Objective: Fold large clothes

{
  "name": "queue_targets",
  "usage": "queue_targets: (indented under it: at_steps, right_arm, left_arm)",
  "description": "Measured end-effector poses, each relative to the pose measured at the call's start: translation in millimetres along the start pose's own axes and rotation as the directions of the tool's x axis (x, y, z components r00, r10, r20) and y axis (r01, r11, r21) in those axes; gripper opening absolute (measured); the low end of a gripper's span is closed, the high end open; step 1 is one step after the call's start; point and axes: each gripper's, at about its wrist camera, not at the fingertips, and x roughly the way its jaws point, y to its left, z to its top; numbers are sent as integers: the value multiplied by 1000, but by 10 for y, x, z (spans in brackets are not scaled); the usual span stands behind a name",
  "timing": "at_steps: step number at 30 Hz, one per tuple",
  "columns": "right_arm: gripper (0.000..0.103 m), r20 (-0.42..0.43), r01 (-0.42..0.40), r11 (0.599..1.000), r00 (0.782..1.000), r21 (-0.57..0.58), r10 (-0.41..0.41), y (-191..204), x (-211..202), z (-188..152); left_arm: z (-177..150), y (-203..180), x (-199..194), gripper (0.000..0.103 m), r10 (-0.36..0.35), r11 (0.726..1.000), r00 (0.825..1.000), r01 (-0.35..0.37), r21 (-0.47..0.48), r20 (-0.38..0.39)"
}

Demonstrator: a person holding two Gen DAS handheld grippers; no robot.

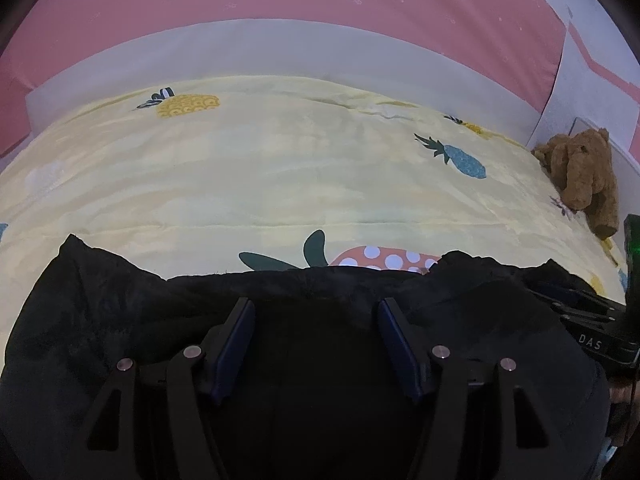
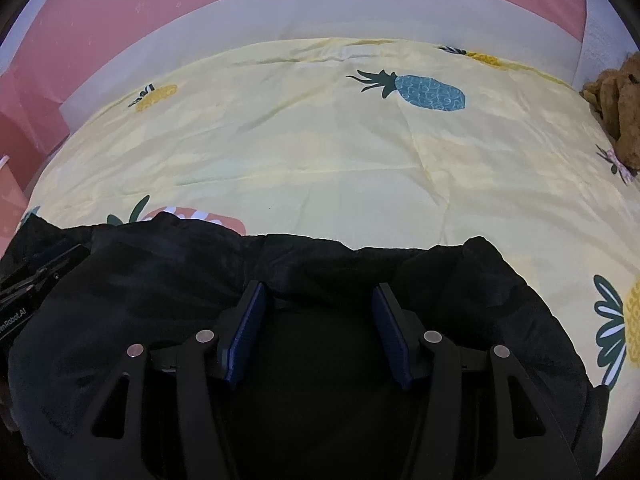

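Black garment [image 1: 120, 320] spread low under both tongs, lying on the yellow pineapple-print bedcover [image 1: 280, 168]. Left tongs [image 1: 316, 312] stand wide, blue pads apart, nothing pinched; dark cloth lies beneath and just ahead of the tips. Right tongs [image 2: 320, 300] likewise wide, hovering over the garment's far hem, no fold between the pads. Garment's far edge runs across both views just past the fingertips. Brown teddy bear [image 1: 580, 176] sits at the bed's right edge, well apart.
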Motion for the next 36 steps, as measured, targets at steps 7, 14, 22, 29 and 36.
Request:
queue_targets:
  at_steps: [7,14,22,29,36]
  right_arm:
    - [55,35,24,1000,999,-2,-24,-65,-508,110]
    - [55,-29,76,993,997,87,-74,-639,-483,-6]
    - [57,-9,53,990,999,132,-52,-718,-142,-122]
    - [57,-3,105,987,994,121,-105,-684,-462,-15]
    - [57,57,63,996,996,64,-67,-455,-676,-56]
  left_arm:
    - [130,-76,-204,61,42,998,999,-40,47,-26]
    - [262,403,-615,61,100,993,994,-102,59,50]
    - [-53,781,-162,61,52,995,998,-51,-82,18]
    - [79,775,-311,59,68,995,998,-69,-72,-15]
    - [97,1000,-616,58,55,993,998,-51,-107,35]
